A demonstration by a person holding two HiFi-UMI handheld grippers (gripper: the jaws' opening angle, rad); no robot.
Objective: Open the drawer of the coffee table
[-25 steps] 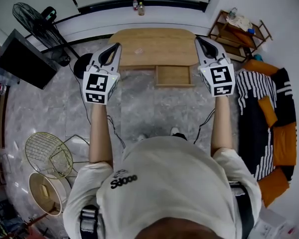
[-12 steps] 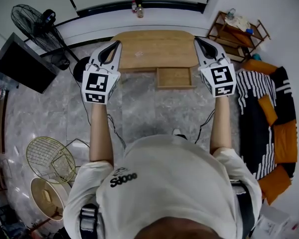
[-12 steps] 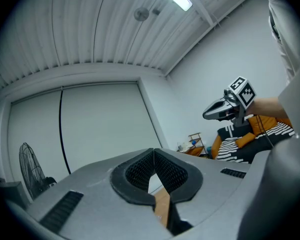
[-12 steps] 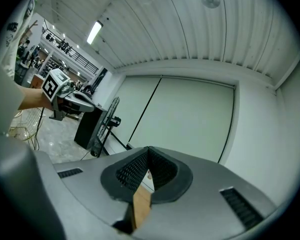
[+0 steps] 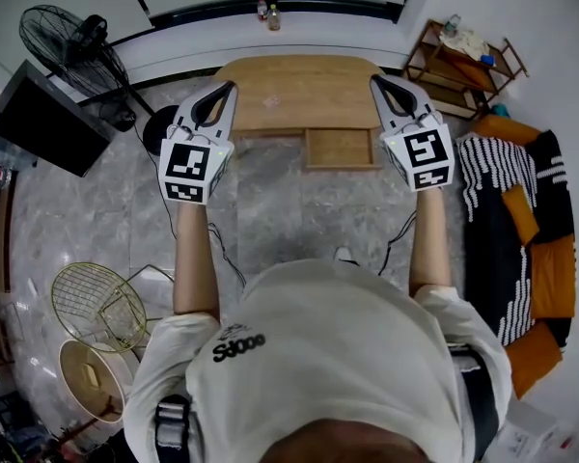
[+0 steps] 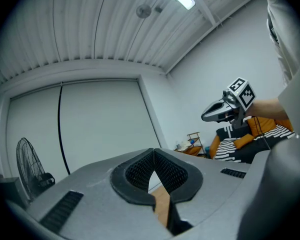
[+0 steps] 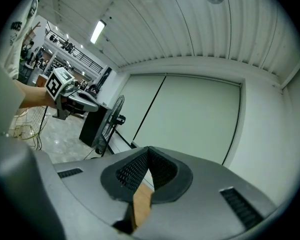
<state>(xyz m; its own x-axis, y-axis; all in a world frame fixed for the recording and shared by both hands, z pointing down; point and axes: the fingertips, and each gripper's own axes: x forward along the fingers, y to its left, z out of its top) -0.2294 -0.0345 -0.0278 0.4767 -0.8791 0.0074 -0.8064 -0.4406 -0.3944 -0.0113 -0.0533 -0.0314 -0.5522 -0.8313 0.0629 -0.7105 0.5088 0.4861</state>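
Left of the left gripper [image 5: 230,88] stands a fan [image 5: 66,39]. Its jaws are closed on nothing, probably parked. Between it and the right gripper [image 5: 374,80], likewise closed and empty, the table [image 5: 299,83] has its drawer [image 5: 340,149] out, with floor [image 5: 299,215] beyond the drawer's front edge. A sofa [image 5: 521,230] crowds the right.

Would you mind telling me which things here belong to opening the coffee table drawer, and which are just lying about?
For the job:
coffee table
drawer, already pulled out
left gripper, shut and empty
right gripper, shut and empty

Just lying about:
fan
wire basket
sofa
shelf
bottles
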